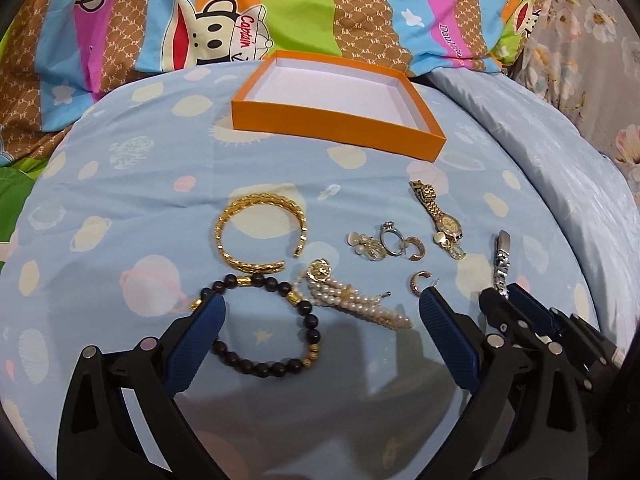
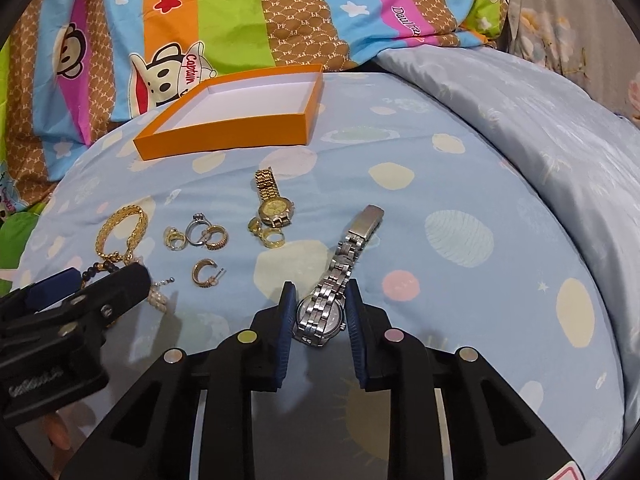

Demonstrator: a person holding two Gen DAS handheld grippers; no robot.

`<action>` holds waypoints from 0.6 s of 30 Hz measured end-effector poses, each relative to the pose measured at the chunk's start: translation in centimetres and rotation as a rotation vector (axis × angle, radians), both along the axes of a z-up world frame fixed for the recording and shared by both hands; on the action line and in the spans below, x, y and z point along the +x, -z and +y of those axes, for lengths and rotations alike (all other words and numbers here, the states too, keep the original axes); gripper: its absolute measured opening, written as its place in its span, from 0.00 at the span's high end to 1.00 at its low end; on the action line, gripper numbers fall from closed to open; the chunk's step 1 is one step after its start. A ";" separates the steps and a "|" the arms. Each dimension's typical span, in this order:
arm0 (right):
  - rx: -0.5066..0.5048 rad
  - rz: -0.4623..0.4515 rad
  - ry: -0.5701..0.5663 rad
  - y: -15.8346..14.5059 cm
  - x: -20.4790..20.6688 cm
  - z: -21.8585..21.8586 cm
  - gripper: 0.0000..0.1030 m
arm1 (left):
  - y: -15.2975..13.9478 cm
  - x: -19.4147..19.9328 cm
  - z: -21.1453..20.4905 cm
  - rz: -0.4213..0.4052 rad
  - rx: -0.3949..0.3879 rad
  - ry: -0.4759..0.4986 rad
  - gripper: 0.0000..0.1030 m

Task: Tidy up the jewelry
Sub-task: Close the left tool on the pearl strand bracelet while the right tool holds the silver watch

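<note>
Orange card box [image 1: 320,120], shallow, white inside, nothing in it, lid off; it sits at the far edge of the blue sheet [image 1: 120,184], touching a striped cartoon quilt [image 1: 280,12] bunched behind it. Bare sheet lies all round the box, widest to its right, where a pale blue duvet [image 2: 540,128] rises.

Sheet: light blue cotton, printed with cream planets, soft and slightly creased.

Nearer than the box, in order from its left: gold cuff [image 1: 258,236], open-ended; dark bead bracelet [image 1: 264,324] with gold spacers; pearl strand [image 1: 360,300]; a cluster of rings and hoop earrings [image 1: 384,242]; a lone hoop [image 1: 420,282]; gold watch [image 1: 442,220], with small gold pieces touching its near end.

Silver watch [image 2: 332,296], steel link band stretched towards the box, clasp end farthest out.

Left gripper [image 1: 320,312]: jaws wide, over the beads and pearls, gripping nothing.

Right gripper [image 2: 320,312]: jaws narrowed onto the silver watch's case, pads at both sides.
</note>
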State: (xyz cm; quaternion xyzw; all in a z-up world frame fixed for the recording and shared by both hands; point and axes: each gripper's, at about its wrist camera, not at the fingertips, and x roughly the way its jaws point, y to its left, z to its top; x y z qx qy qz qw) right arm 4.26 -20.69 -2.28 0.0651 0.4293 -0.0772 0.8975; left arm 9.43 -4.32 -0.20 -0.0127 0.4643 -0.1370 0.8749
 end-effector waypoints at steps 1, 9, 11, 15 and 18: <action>-0.001 0.000 -0.003 0.0 -0.2 -0.1 0.78 | 0.2 0.0 -0.3 0.005 0.010 -0.003 0.08; 0.032 -0.001 -0.020 0.0 -1.4 -0.8 0.78 | 0.8 -1.0 -1.0 -0.002 0.084 0.013 0.39; 0.041 -0.002 -0.022 0.0 -1.5 -1.0 0.78 | 0.6 -1.4 -0.4 0.000 0.062 0.014 0.46; 0.052 -0.005 -0.029 0.0 -1.8 -1.0 0.77 | 0.4 -1.8 0.8 0.022 -0.005 0.036 0.80; 0.059 -0.008 -0.035 0.0 -1.9 -1.0 0.78 | 0.1 -2.1 1.5 0.023 -0.042 0.042 0.89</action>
